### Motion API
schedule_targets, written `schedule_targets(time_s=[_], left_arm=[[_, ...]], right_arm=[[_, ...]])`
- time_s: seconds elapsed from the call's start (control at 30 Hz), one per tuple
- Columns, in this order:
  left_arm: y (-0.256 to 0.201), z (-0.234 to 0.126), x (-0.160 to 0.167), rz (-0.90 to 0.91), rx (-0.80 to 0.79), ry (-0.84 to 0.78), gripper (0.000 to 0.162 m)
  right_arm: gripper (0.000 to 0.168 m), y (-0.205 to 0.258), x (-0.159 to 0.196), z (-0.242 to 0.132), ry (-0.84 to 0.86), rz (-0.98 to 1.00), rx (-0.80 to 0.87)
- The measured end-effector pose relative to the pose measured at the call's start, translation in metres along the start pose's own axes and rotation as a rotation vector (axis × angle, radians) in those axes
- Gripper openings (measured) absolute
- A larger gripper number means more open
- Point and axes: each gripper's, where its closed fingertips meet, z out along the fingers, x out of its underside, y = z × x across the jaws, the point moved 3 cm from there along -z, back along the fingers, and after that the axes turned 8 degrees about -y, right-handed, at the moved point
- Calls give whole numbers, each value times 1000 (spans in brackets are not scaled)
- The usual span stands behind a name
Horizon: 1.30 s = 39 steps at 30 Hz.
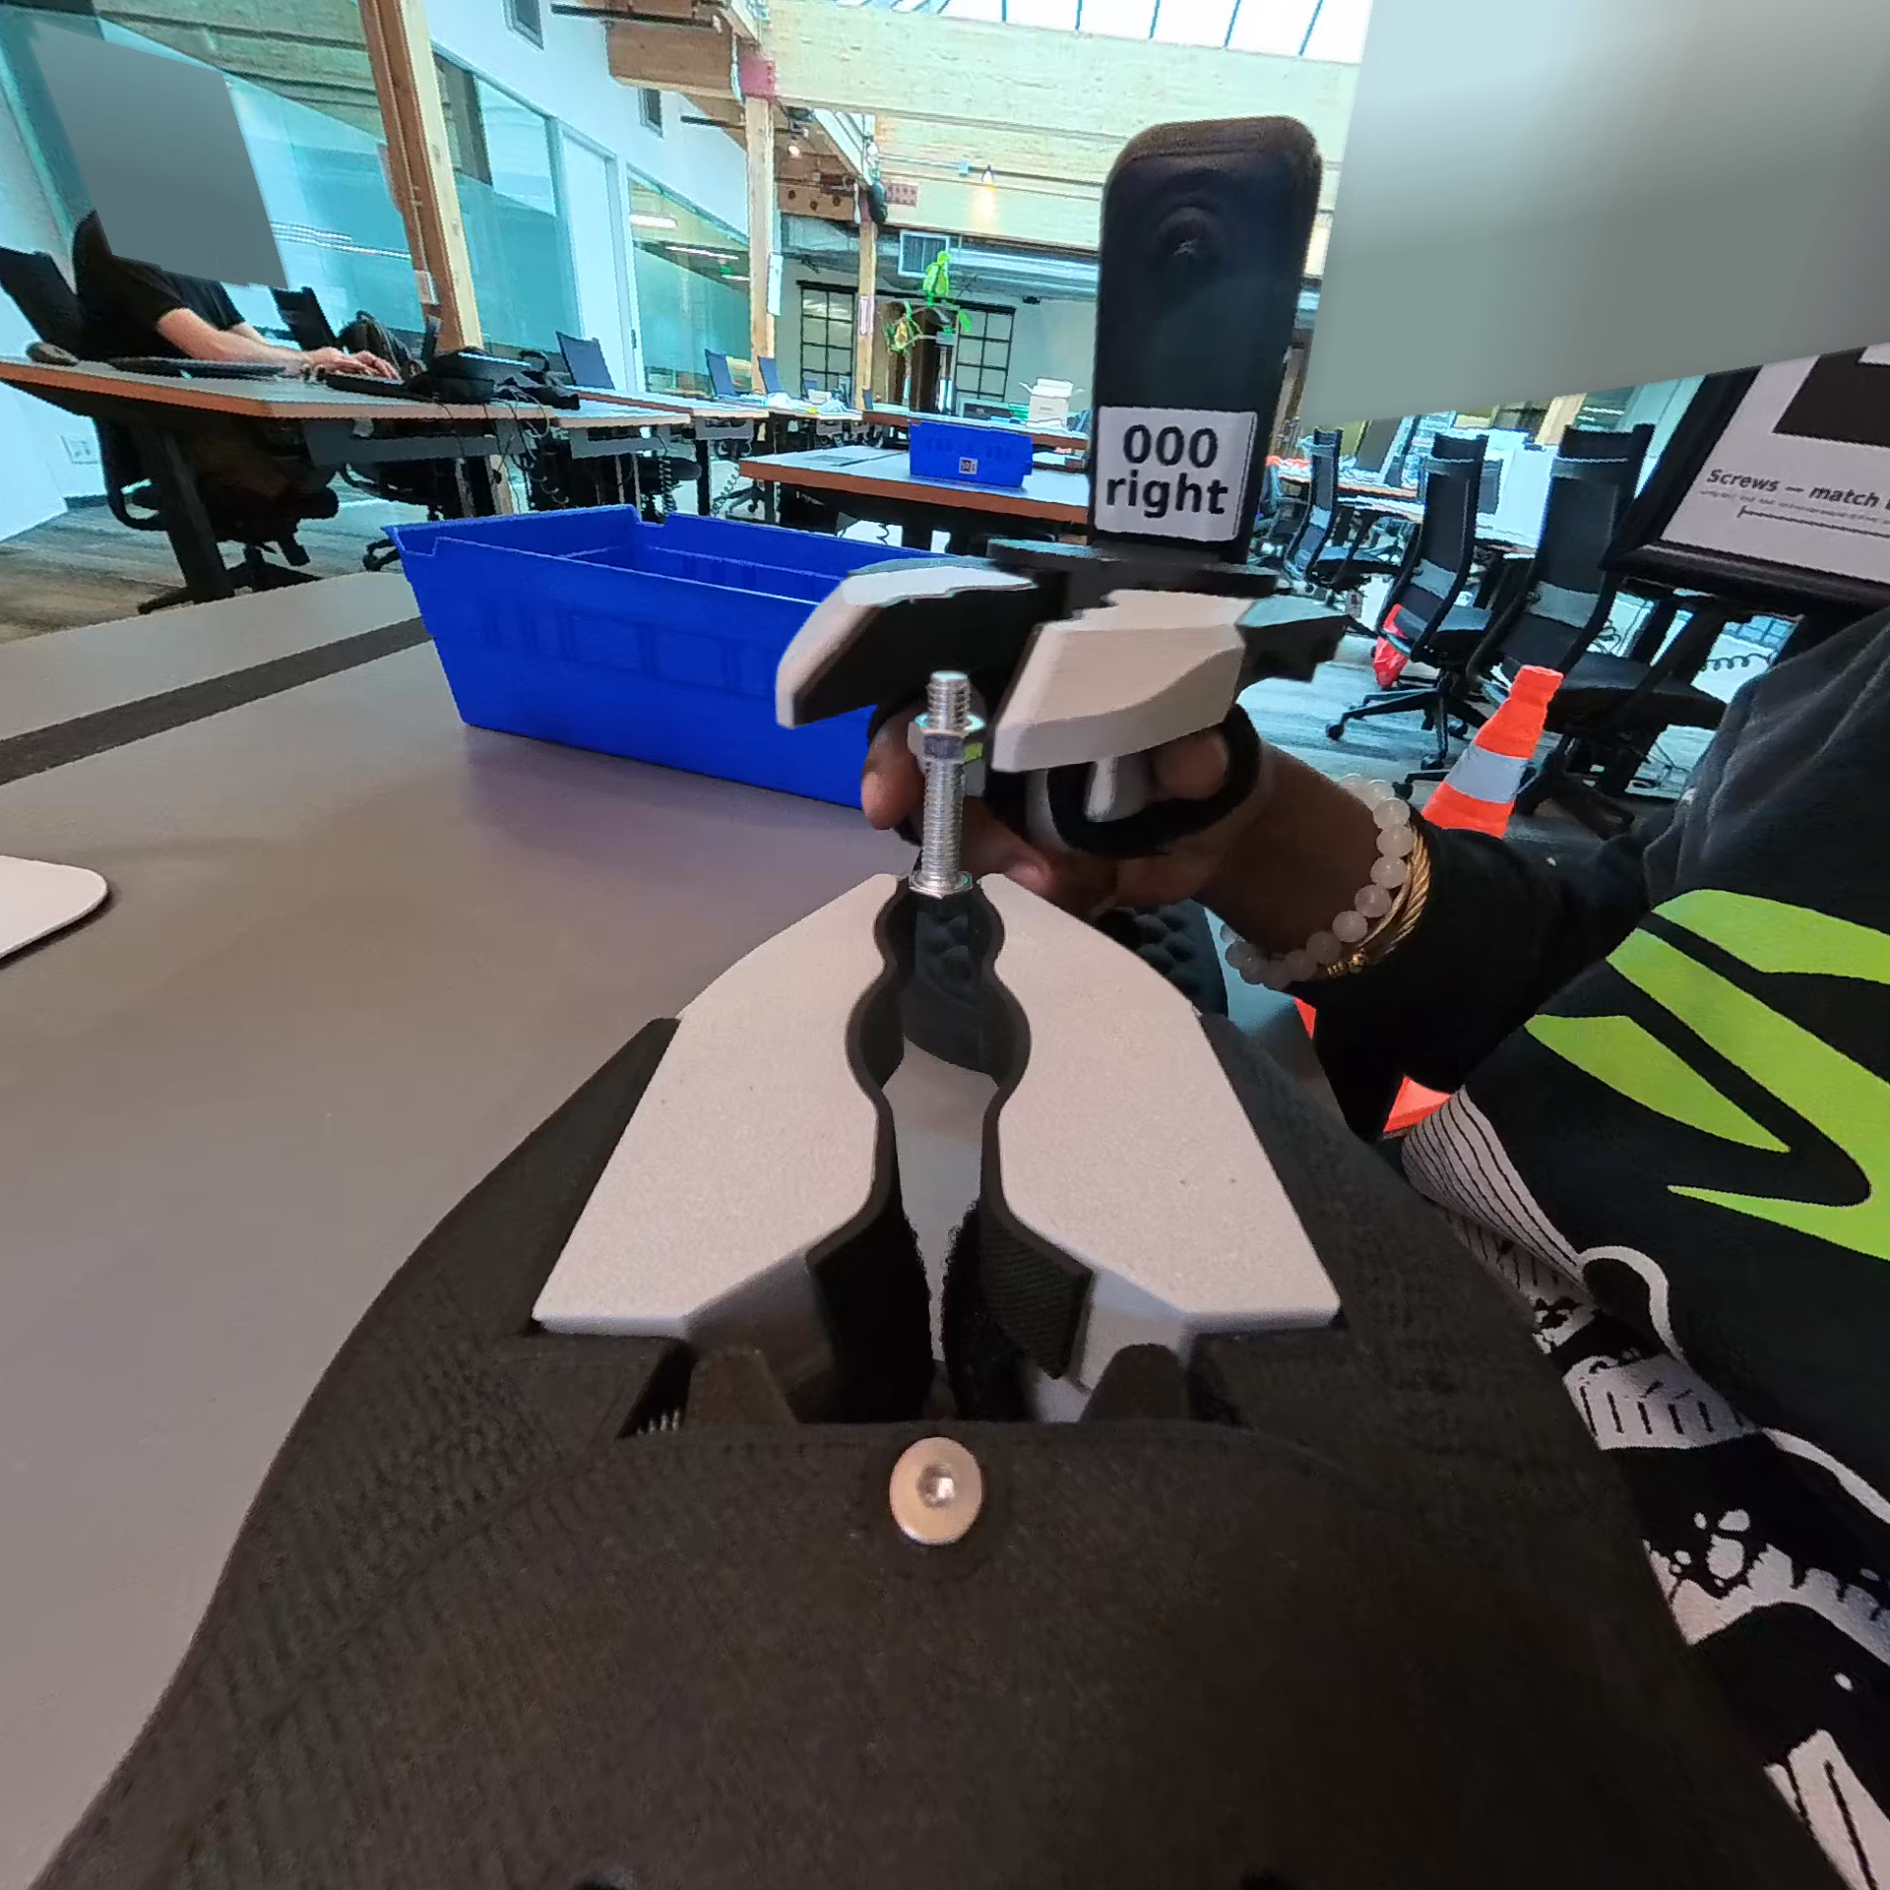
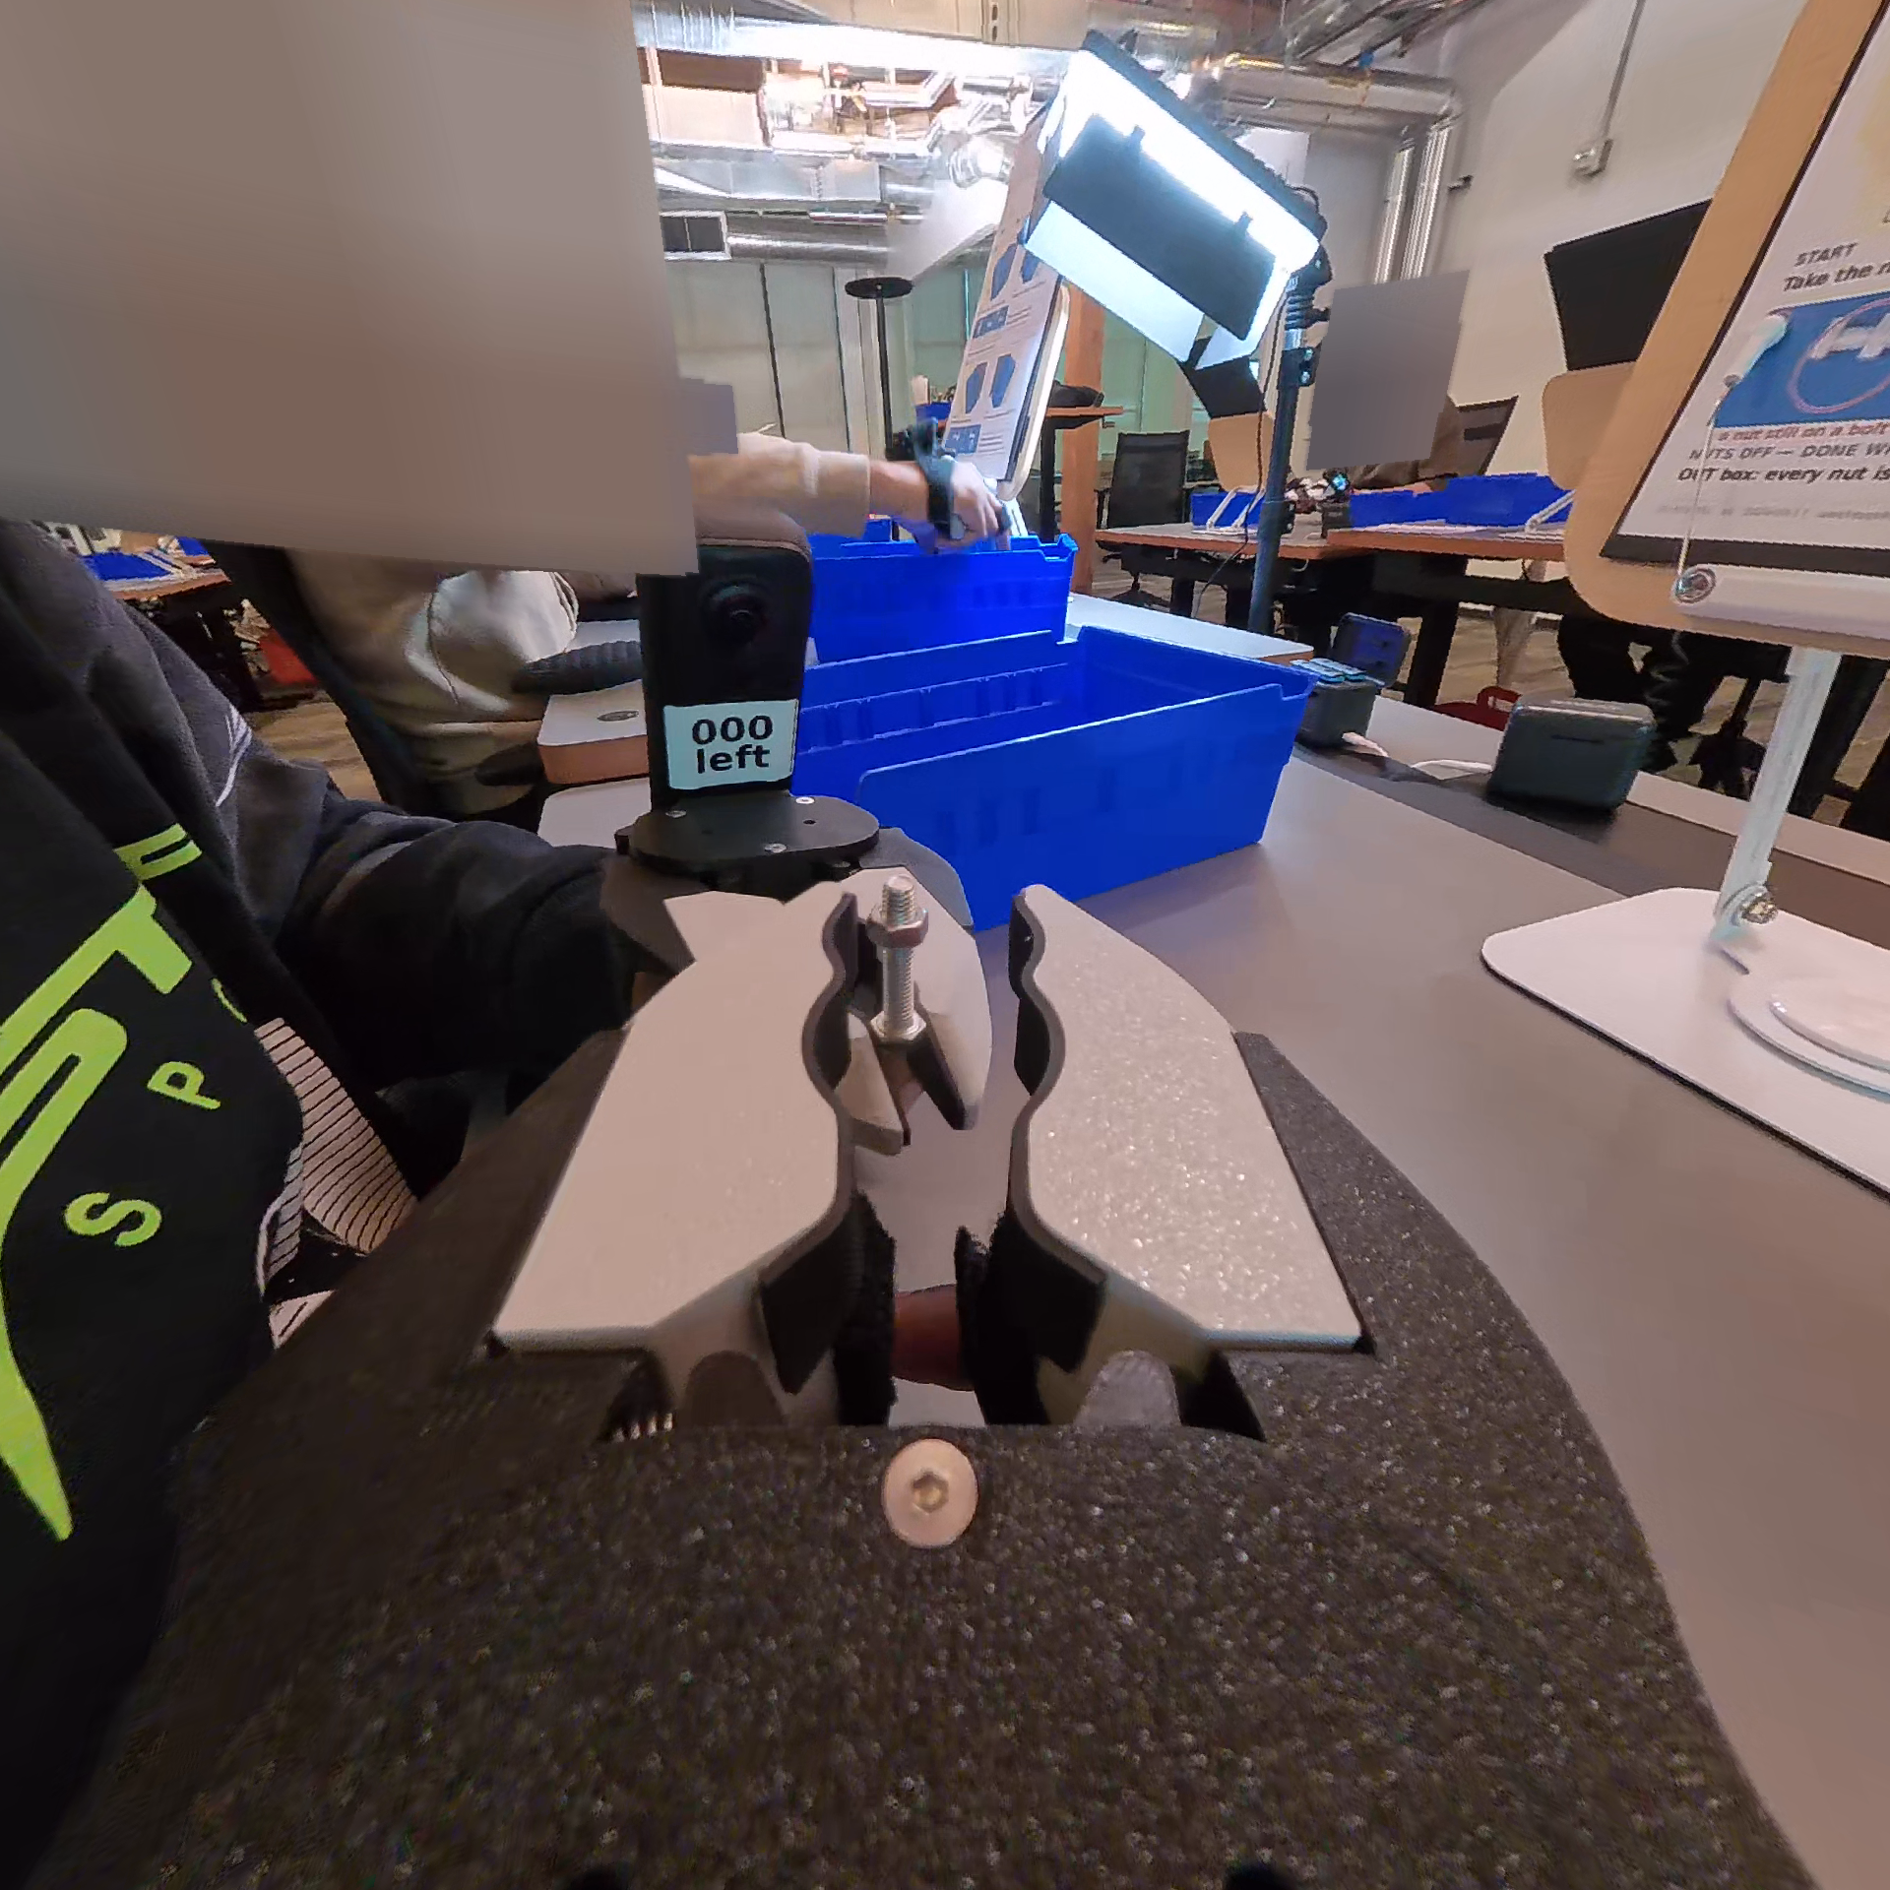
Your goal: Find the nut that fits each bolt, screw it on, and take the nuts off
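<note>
A silver bolt (image 1: 942,808) stands upright, thread up. My left gripper (image 1: 941,898) is shut on its head, above the grey table (image 1: 307,920). A hex nut (image 1: 949,728) sits on the thread near the top. My right gripper (image 2: 936,905) is open, its grey fingers (image 2: 1115,1105) on either side of the bolt (image 2: 898,982) and nut (image 2: 898,926), not closed on them. The nut lies nearer the left finger. In the left wrist view the right gripper (image 1: 910,716) faces me from behind the bolt, held by a hand.
A blue bin (image 1: 614,634) with dividers stands on the table behind the bolt, also in the right wrist view (image 2: 1074,757). A white sign stand's base (image 2: 1636,982) is to the right. An orange cone (image 1: 1503,757) stands off the table. People work at other desks. Some 4 cm of space lies between my two pairs of fingers.
</note>
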Motion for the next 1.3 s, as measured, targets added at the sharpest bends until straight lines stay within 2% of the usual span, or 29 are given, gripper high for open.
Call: schedule_targets(time_s=[0.13, 0.2, 0.27, 0.33, 0.53, 0.77, 0.93, 1.17, 1.3], left_arm=[[1, -1, -1, -5, -1, -9, 10], [0, -1, -2, -7, 2, -14, 10], [0, -1, -2, -3, 1, -11, 10], [1, -1, -2, -4, 0, -11, 10], [0, 0, 0, 5, 1, -3, 10], [0, -1, -1, 4, 1, -9, 10], [0, -1, -2, 4, 3, -12, 10], [0, -1, -1, 6, 0, -5, 10], [0, -1, -1, 10, 3, -4, 10]], right_arm=[[24, -3, -2, -8, -10, -1, 9], [12, -8, -4, -16, -16, -15, 44], [8, -11, -5, -20, -20, -15, 58], [10, -9, -6, -20, -28, -11, 48], [30, 2, -2, -4, -16, -10, 0], [26, -1, -2, -6, -7, -9, 4], [12, -11, -4, -22, -10, -26, 61], [31, 3, -3, -5, -21, -12, -12], [30, 3, -2, 1, -19, -4, -14]])
